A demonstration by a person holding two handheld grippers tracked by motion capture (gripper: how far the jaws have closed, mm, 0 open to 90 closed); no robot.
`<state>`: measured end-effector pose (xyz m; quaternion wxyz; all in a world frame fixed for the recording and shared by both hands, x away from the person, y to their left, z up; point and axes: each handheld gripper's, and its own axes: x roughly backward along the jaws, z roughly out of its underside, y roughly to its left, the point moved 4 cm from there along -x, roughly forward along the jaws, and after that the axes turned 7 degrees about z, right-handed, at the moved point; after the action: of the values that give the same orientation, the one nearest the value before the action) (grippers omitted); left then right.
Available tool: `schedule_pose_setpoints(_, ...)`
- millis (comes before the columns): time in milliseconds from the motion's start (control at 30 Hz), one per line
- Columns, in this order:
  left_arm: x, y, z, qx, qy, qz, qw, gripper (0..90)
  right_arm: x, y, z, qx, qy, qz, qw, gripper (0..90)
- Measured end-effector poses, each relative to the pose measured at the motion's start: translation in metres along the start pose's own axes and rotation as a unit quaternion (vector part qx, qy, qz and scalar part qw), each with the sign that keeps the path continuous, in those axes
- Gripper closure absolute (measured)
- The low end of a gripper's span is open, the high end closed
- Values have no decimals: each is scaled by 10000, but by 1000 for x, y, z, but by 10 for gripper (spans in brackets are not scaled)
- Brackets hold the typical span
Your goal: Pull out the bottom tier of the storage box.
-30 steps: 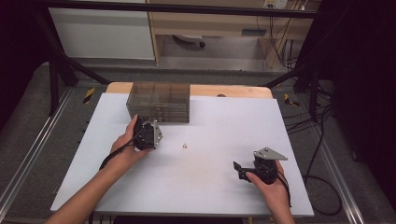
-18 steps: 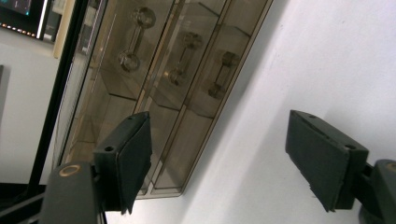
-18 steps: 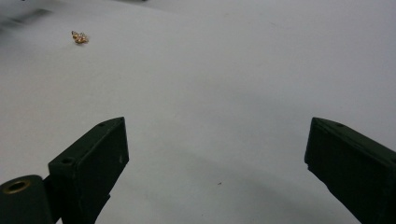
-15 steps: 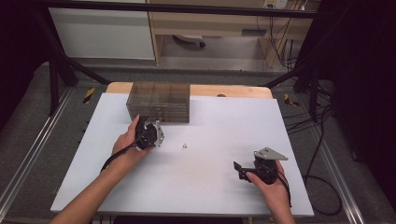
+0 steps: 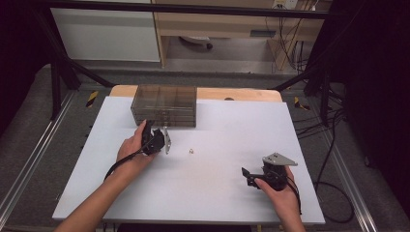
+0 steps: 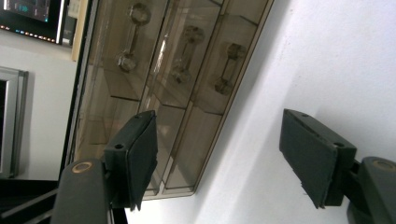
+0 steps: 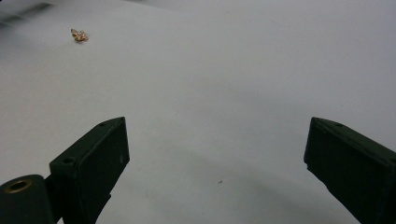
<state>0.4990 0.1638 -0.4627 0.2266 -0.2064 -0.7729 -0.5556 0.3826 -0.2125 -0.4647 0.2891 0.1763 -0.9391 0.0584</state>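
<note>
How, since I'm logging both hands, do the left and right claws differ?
The left claw points at the clear drawer box, close to it; the right claw points across bare table. The left claw's jaws have just been closing, narrower than the right claw's wide gap. Both are open, nothing between them.

The left gripper (image 5: 151,129) is a compact black tool with a grey three-cornered plate on top and a black cable trailing back along the person's bare forearm; its two flat black jaws each carry a small screw hole, with a brass-coloured ring at one base. The right gripper (image 5: 245,177) has the same black body, grey plate and black cable. No sleeves cover the forearms.
</note>
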Motion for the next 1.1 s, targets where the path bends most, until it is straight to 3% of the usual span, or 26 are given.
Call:
schedule_pose_setpoints(133,-1,0,1,-32,42,10,10000,335,1,0,0,13,4,-5,10000,72)
schedule_pose_setpoints(500,-7,-4,-2,-229,92,-193,9995,302,0,1,0,-15,20,-26,10000,72)
schedule_pose_setpoints(1100,-12,-2,-2,-429,69,-444,9981,349,0,2,-1,-7,6,-41,10000,72)
